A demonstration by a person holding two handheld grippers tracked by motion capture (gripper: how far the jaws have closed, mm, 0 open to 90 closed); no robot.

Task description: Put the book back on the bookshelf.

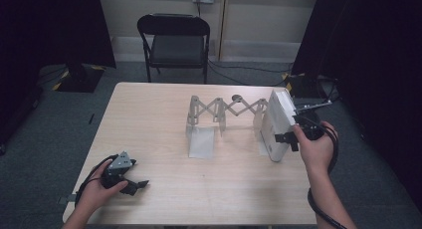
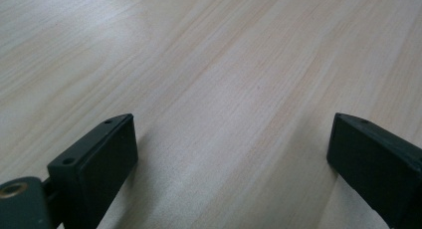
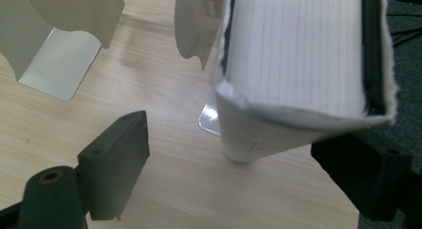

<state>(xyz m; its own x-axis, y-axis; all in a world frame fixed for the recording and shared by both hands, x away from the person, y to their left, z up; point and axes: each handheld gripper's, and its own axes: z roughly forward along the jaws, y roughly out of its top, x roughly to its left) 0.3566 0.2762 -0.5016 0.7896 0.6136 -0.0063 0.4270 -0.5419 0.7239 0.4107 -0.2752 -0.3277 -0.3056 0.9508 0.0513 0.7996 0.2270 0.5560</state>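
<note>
The right hand-held gripper point(image 1: 293, 138) was at the right side of the tabletop point(image 1: 164, 189), held by the person's right hand point(image 1: 314, 148), with its cable looping down along the forearm. Its jaws stood spread wide. A thick white book point(image 1: 277, 124) stood upright on its bottom corner between them, tilted slightly, with its page edges facing the gripper's camera. In the right gripper view the book point(image 3: 298, 55) rose just above and between the jaws; the left jaw stood clearly apart from it, while the right jaw sat close under the book's lower right edge, and whether that jaw touched the cover could not be told. No squeeze on the book was visible.

Just beyond the book, to the left of the right gripper, stood a pale grey expanding book rack point(image 1: 224, 109) with a scissor-lattice back and flat upright dividers. Its nearest divider point(image 3: 196, 25) was just beside the book, and another divider point(image 3: 64, 35) stood farther left on a shiny base plate.

The left hand-held gripper point(image 1: 137, 185) lay low near the front left corner of the tabletop, well apart from the book and rack, held in the left hand point(image 1: 97, 191). Its jaws were spread wide with nothing between them but bare wood point(image 2: 224, 89).
</note>
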